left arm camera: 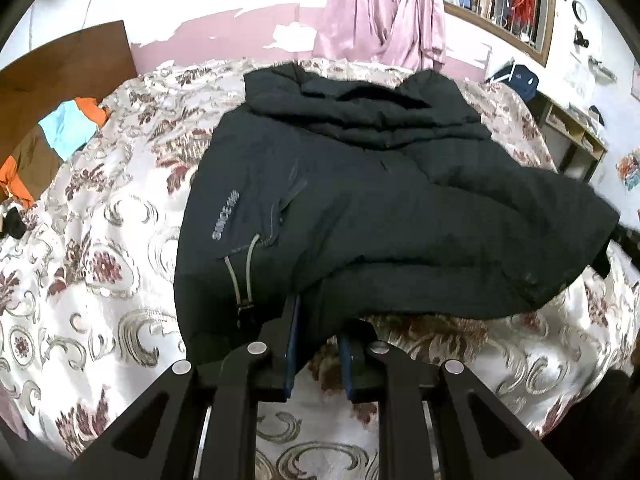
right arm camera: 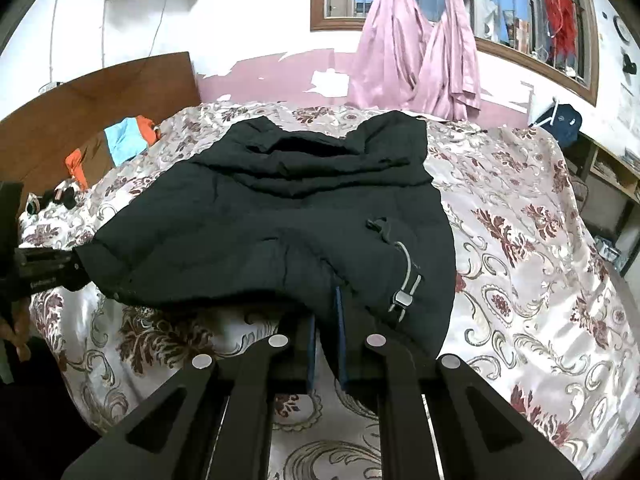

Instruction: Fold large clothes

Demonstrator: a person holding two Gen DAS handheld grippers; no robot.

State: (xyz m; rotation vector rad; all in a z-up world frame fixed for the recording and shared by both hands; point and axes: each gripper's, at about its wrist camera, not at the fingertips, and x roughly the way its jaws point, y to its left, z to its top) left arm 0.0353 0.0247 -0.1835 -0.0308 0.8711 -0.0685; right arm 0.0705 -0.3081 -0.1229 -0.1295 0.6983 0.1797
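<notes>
Garment: bulky dark padded jacket (left arm camera: 360, 200) lies centre-frame on the floral-covered bed (left arm camera: 100, 280); I judge it soft, heavy.
Left tongs (left arm camera: 318, 344): clamped on its hem.
Right tongs (right arm camera: 325, 344): likewise, good hold.

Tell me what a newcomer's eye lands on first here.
A big black jacket sprawls across the floral bedspread, its near hem pinched by the left claw and the right claw. Behind, knotted pink curtains hang by the window.
</notes>
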